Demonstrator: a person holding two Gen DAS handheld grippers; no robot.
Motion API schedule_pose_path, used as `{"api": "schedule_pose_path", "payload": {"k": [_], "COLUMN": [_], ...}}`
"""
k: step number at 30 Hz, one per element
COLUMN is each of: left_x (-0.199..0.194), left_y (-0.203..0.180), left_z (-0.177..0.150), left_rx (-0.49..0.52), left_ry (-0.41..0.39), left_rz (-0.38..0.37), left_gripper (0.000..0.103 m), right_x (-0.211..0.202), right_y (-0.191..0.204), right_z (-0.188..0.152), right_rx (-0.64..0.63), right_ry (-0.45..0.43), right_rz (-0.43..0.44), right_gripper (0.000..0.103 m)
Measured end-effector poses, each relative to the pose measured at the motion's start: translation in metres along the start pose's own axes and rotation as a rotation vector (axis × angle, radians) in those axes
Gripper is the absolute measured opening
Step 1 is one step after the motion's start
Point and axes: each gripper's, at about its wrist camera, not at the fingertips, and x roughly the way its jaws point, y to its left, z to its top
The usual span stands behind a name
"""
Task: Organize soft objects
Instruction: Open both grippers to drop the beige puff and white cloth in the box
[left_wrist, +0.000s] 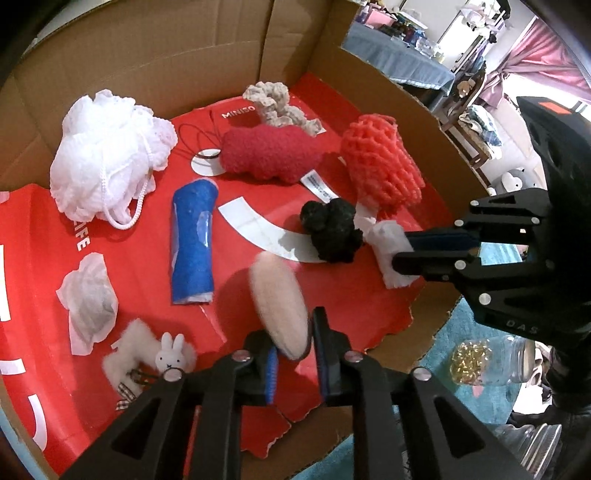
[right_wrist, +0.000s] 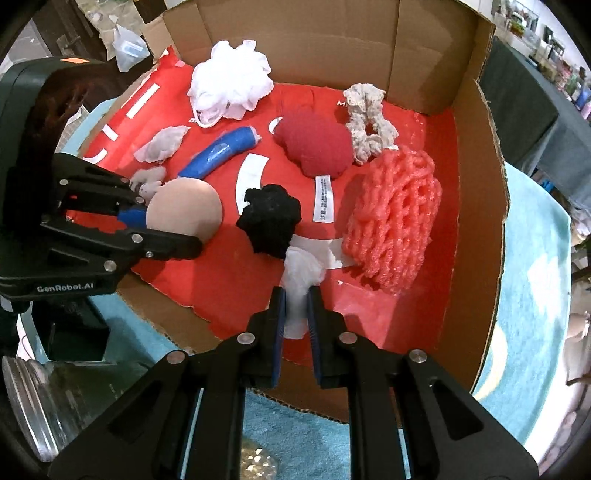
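Black jaws of the left gripper (left_wrist: 291, 354) stood slightly parted around a pale pink round puff (left_wrist: 279, 306), which was blurred in the left wrist view; whether the pads pressed on it I could not tell. Right gripper (right_wrist: 295, 310) was closed on a wad of white tissue (right_wrist: 301, 277), pinched between blue pads. Both pointed steeply down into a cardboard box (right_wrist: 476, 206) lined with a red sheet (right_wrist: 229, 280) (white print on it). Just beyond the tissue lay a black fuzzy clump (right_wrist: 269, 221). To its right, a coral foam net (right_wrist: 395, 218); behind it, a dark red plush (right_wrist: 314, 147) with a white label. Further back: a beige crocheted scrunchie (right_wrist: 365, 118) and a white mesh bath pouf (right_wrist: 231, 88). Left of centre lay a blue roll (right_wrist: 221, 151), a crumpled grey-white pouch (right_wrist: 164, 146), and a small white rabbit charm (left_wrist: 170, 356).
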Motion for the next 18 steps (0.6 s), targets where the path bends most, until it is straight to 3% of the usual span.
{"api": "schedule_pose_path", "payload": {"k": [4,8,10,15,18], "left_x": [-0.003,-0.012,-0.02,-0.035,-0.043], "left_y": [-0.002,-0.004,0.0,0.002,0.003], "left_z": [0.0,-0.003,-0.008,-0.021,-0.029], "left_rx": [-0.003,-0.01,-0.018,-0.06,-0.083], "left_ry": [-0.02,-0.038,-0.054,-0.085,-0.108], "left_rz": [0.021,0.028,0.038,0.072,0.104], "left_gripper": [0.043,0.05,0.061,0.071,0.076], "right_x": [0.002,0.003,0.001,-0.004,-0.006], "right_y": [-0.001,0.0,0.0,0.002,0.003], "right_z": [0.001,0.003,0.003,0.0,-0.001], "right_rx": [0.004,0.011,0.016,0.028,0.029], "right_ry": [0.004,0.006,-0.001,-0.018,-0.026], "right_rz": [-0.008,-0.017,-0.024,-0.027,-0.037], "right_gripper": [0.013,0.015,0.015,0.017,0.024]}}
